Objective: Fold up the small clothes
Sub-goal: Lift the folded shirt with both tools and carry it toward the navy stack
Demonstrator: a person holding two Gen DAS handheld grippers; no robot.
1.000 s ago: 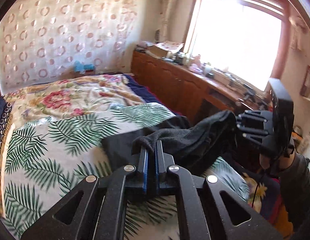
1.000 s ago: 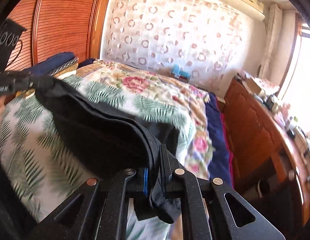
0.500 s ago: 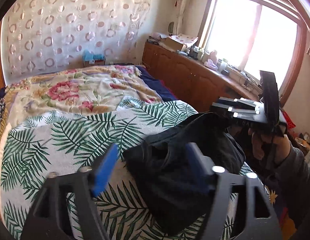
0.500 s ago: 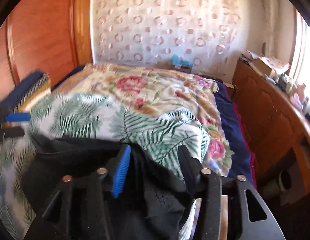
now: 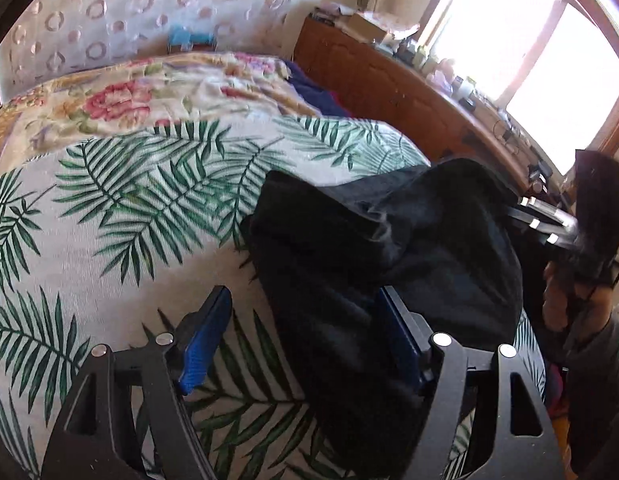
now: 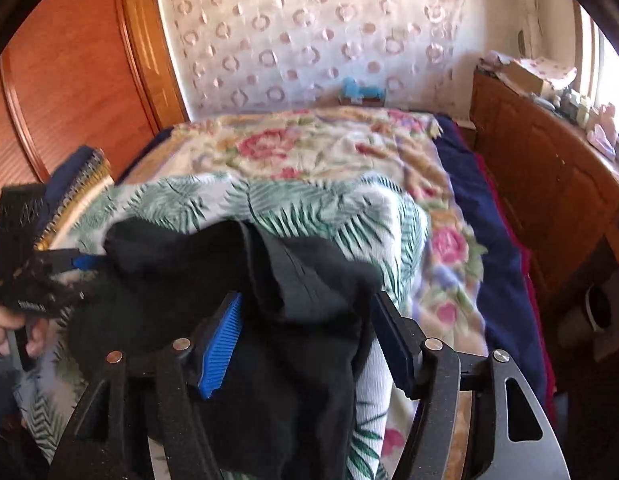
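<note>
Left wrist view, L to R: palm-leaf sheet (image 5: 121, 216) covers the near part of the bed, w/ a floral blanket (image 5: 149, 92) behind it toward the dotted wall covering (image 5: 109, 20). Left gripper (image 5: 305, 344) sits low in frame, jaws spread wide; blue pad (image 5: 205, 344) on its left finger is clear of cloth, over bare sheet. The black garment (image 5: 389, 264) lies crumpled on the sheet, draped over the gripper's right finger but not pinched. Jaws have just been opening, cloth loose btwn them. Further R, the right gripper's body shows at the garment's far edge, a hand (image 5: 561, 304) under it. Wooden cabinet (image 5: 389, 84) w/ clutter runs along below the bright window (image 5: 529, 60).

Right wrist view, L to R: wooden wardrobe doors at far left, left gripper partly seen there beside the garment, its blue pad just visible. Garment bunches across the middle, hanging over the bed's near edge. Right gripper (image 6: 309, 340) jaws stand apart and have just been opening; cloth sits btwn the fingers, resting against the blue pad (image 6: 221, 344) but not squeezed. Cabinet on R.
</note>
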